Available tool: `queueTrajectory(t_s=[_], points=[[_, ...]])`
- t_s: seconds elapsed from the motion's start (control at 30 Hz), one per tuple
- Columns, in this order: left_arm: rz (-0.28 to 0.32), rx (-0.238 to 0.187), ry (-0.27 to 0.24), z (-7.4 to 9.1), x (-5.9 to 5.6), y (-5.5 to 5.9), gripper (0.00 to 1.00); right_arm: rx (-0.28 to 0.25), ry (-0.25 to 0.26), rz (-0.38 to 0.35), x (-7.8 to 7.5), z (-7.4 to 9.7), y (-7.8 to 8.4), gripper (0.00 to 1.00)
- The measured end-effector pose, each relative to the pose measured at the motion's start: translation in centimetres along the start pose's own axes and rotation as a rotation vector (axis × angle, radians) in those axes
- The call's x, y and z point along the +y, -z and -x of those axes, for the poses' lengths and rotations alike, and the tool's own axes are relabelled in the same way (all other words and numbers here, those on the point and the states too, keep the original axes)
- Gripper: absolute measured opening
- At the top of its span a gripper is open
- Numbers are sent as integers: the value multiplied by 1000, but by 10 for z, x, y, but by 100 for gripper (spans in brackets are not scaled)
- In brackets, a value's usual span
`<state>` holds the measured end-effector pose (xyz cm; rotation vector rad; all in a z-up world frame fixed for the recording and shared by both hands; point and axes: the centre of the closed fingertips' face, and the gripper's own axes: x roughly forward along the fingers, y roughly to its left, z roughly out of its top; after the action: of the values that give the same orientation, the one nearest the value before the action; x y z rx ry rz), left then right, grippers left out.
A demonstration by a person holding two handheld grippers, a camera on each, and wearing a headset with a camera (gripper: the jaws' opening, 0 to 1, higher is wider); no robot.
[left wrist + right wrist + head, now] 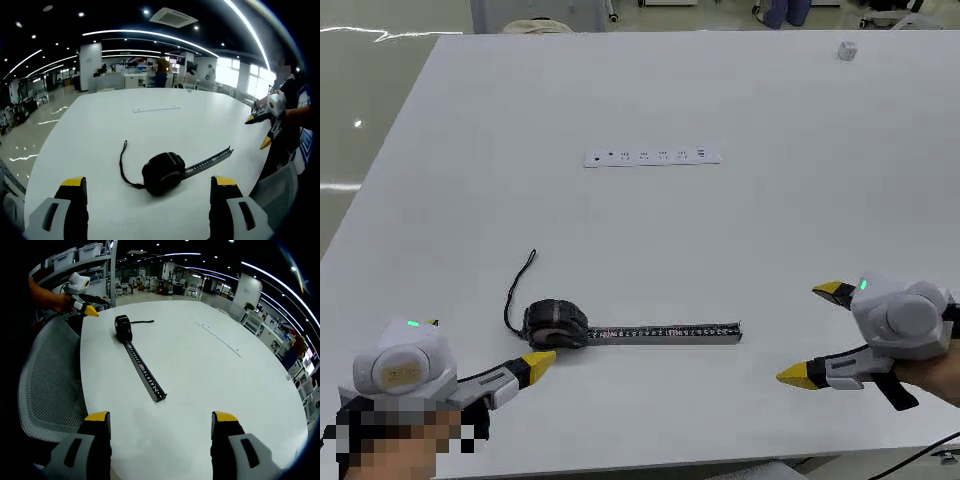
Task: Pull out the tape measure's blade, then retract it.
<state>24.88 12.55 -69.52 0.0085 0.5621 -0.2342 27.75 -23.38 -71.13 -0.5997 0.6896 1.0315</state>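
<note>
Just left of the tape measure (556, 324), the left gripper (485, 345) hovers with jaws spread wide, one yellow tip near the black case. The right gripper (812, 333), jaws likewise apart and empty, is well right of the tape measure, beyond the end of its blade (670, 333), which lies pulled out flat on the white table (720, 230).

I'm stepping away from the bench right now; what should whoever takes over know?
Left gripper: open, empty, aimed at the tape measure case, close beside it.
Right gripper: open, empty, apart from the blade, past its tip.
The case lies on the table with the blade drawn out flat.
Done: blade pulled out. Left: retract it.
</note>
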Motion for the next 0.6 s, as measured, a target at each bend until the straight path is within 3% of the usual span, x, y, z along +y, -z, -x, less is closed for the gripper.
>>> queueTrajectory(t_s=[0.17,0.33,0.6], points=[[-10,-9,13,-6,-13,-3,100,29,-32,67,-3,-6,-8,80],[-14,-38,-12,-12,-16,-9,100,50,-76,100,-6,-13,-14,77],[-37,-46,-44,-20,-22,-9,100,98,-147,166,-8,-25,-22,75]])
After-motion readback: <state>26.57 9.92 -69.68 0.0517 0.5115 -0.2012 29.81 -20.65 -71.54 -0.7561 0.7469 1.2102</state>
